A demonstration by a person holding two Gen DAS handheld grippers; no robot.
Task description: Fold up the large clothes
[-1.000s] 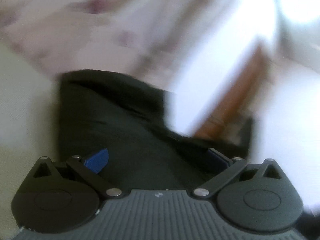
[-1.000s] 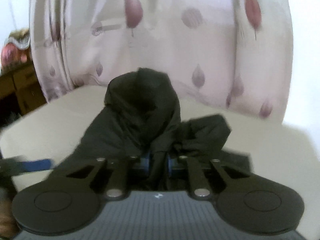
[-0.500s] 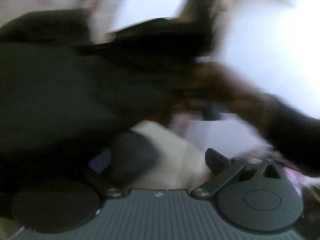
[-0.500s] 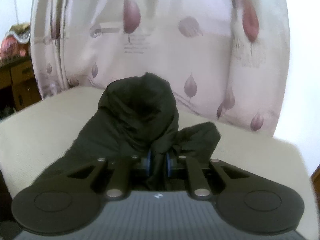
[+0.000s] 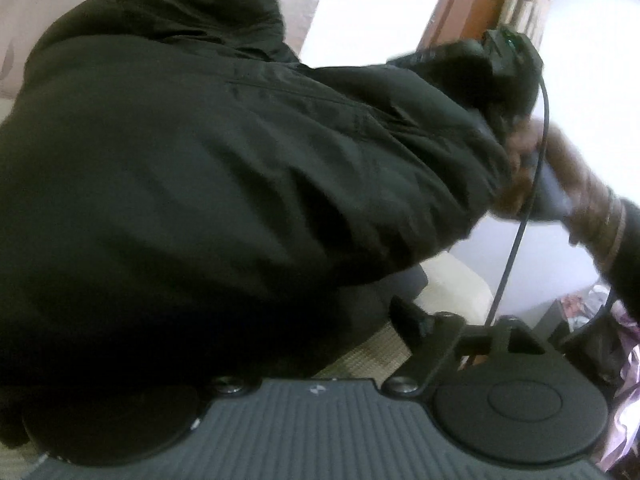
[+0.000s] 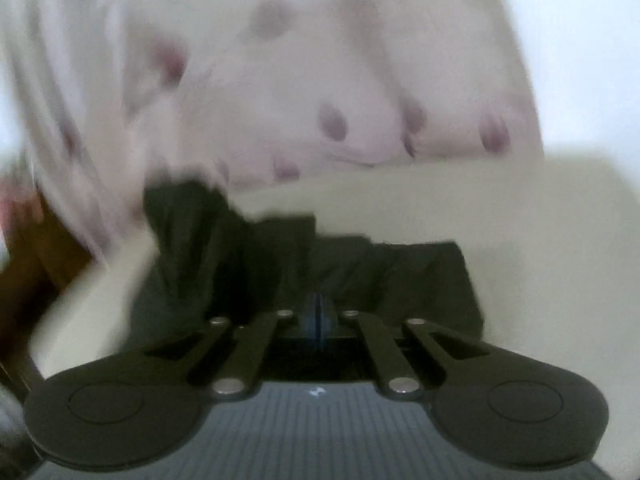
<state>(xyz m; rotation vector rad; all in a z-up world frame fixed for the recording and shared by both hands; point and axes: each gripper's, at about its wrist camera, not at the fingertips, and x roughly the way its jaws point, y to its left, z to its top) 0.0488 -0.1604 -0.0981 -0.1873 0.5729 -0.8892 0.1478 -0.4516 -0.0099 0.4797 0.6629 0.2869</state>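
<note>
Filling most of the left wrist view, the black jacket (image 5: 208, 168) hung bunched and lifted above the cream bed (image 5: 452, 292), its stitched seam running slantwise across the cloth. The left gripper (image 5: 280, 344) sat low beneath that mass; only its right finger (image 5: 408, 318) showed clearly, the other lost in dark fabric. Its jaws stood wide and were closing, with a fold of the jacket sagging into the gap, though whether the pads pressed on it could not be told. At the upper right of the same view the right gripper (image 5: 508, 64) appeared from the side, carried by a hand (image 5: 532, 168) with a dark sleeve (image 5: 628, 248) behind it, and a black cable (image 5: 520, 224) looped down from it. The jacket's far edge rose toward that gripper.

From the right wrist camera, blurred by motion, the right gripper (image 6: 318, 320) had its jaws drawn almost together, the blue pads (image 6: 310, 320) meeting with only a thin line between them. Dark jacket cloth (image 6: 280, 272) lay directly ahead of the tips and spread over the bed (image 6: 520, 232), but whether a thin layer was pinched between the pads could not be made out. Behind the bed hung a pale curtain (image 6: 320, 80) printed with purplish spots.
</note>
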